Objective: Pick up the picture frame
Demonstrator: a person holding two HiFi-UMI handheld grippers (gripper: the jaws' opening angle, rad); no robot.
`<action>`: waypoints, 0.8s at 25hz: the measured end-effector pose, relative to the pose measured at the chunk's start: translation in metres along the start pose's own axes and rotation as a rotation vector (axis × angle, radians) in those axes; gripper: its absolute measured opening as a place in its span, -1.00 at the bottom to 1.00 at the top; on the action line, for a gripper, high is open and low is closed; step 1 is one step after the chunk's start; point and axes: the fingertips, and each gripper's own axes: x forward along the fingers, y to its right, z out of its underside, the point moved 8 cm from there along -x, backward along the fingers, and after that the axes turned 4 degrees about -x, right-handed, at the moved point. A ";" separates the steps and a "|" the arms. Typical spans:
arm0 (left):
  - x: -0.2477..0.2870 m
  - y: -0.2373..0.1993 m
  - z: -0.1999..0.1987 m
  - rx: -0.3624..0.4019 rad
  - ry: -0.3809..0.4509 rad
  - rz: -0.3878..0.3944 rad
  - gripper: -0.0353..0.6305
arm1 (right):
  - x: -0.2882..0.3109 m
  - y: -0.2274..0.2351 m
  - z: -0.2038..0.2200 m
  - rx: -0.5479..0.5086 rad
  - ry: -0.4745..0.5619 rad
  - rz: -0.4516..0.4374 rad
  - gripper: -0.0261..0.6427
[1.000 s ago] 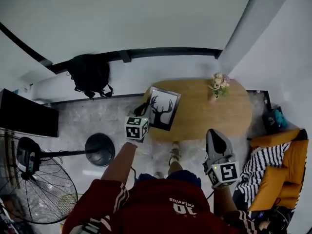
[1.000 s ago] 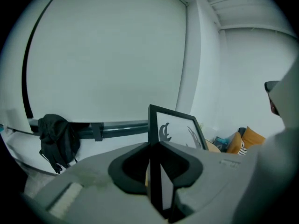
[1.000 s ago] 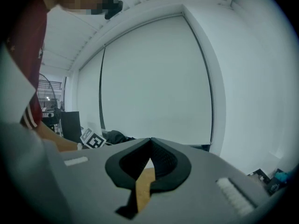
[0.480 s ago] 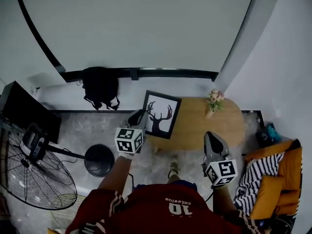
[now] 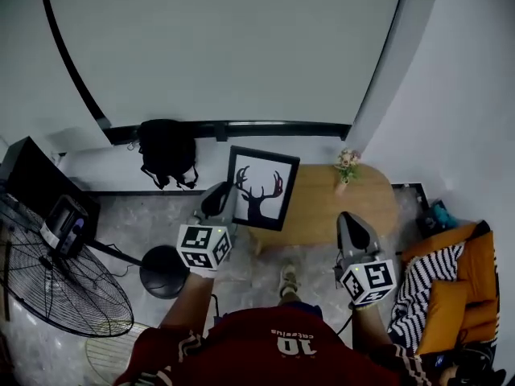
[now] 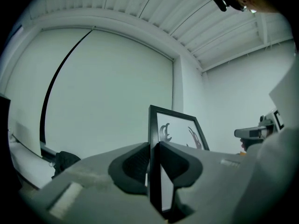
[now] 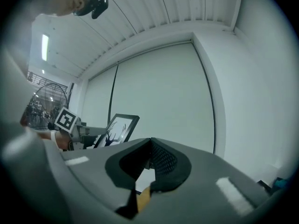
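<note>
The picture frame, black-edged with a black deer-antler print on white, hangs tilted in the air above the left end of the oval wooden table. My left gripper is shut on the frame's left edge. In the left gripper view the dark frame edge stands upright, pinched between the two pads. My right gripper hovers over the table's near edge, shut with nothing in it; its tips meet in the right gripper view. That view also shows the frame at the left.
A small vase of flowers stands at the table's far side. A black backpack leans on the wall. A standing fan and its round base are on the floor at left. Orange cushions lie at right.
The frame has left the tabletop and risen with my left gripper, standing more upright. The right gripper has come up slightly too, still with nothing in it.
</note>
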 end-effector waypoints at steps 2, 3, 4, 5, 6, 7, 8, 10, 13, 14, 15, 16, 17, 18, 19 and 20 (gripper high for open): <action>-0.006 0.003 -0.011 0.012 0.007 0.005 -0.66 | -0.003 0.000 -0.007 0.021 0.016 0.014 -0.94; -0.008 0.005 -0.015 0.015 0.009 0.008 -0.66 | -0.003 -0.001 -0.010 0.032 0.022 0.020 -0.94; -0.011 0.006 -0.019 0.016 0.012 0.011 -0.66 | -0.004 -0.002 -0.012 0.042 0.026 0.025 -0.94; -0.015 0.009 -0.021 0.017 0.016 0.016 -0.66 | -0.007 -0.004 -0.012 0.048 0.028 0.030 -0.94; -0.020 0.011 -0.023 0.019 0.020 0.021 -0.66 | -0.009 -0.007 -0.012 0.050 0.028 0.036 -0.94; -0.024 0.014 -0.024 0.023 0.024 0.027 -0.66 | -0.012 -0.009 -0.013 0.049 0.027 0.040 -0.94; -0.027 0.016 -0.025 0.027 0.027 0.033 -0.66 | -0.014 -0.012 -0.013 0.048 0.027 0.044 -0.94; -0.029 0.018 -0.028 0.029 0.028 0.044 -0.66 | -0.016 -0.015 -0.015 0.043 0.024 0.047 -0.94; -0.031 0.018 -0.030 0.020 0.025 0.052 -0.66 | -0.016 -0.020 -0.018 0.041 0.016 0.042 -0.94; -0.032 0.018 -0.031 0.016 0.025 0.054 -0.66 | -0.016 -0.021 -0.019 0.041 0.012 0.041 -0.94; -0.033 0.019 -0.032 0.012 0.026 0.057 -0.66 | -0.017 -0.022 -0.019 0.042 0.008 0.040 -0.94; -0.034 0.019 -0.033 0.007 0.029 0.060 -0.66 | -0.018 -0.023 -0.020 0.043 0.006 0.037 -0.94; -0.036 0.020 -0.034 0.003 0.033 0.062 -0.66 | -0.019 -0.025 -0.020 0.044 0.005 0.033 -0.94; -0.038 0.020 -0.034 -0.001 0.037 0.064 -0.66 | -0.021 -0.027 -0.020 0.043 0.003 0.027 -0.94; -0.040 0.020 -0.035 -0.005 0.039 0.066 -0.66 | -0.022 -0.030 -0.020 0.041 -0.001 0.018 -0.94; -0.042 0.020 -0.035 -0.009 0.041 0.068 -0.66 | -0.022 -0.032 -0.020 0.038 -0.006 0.010 -0.94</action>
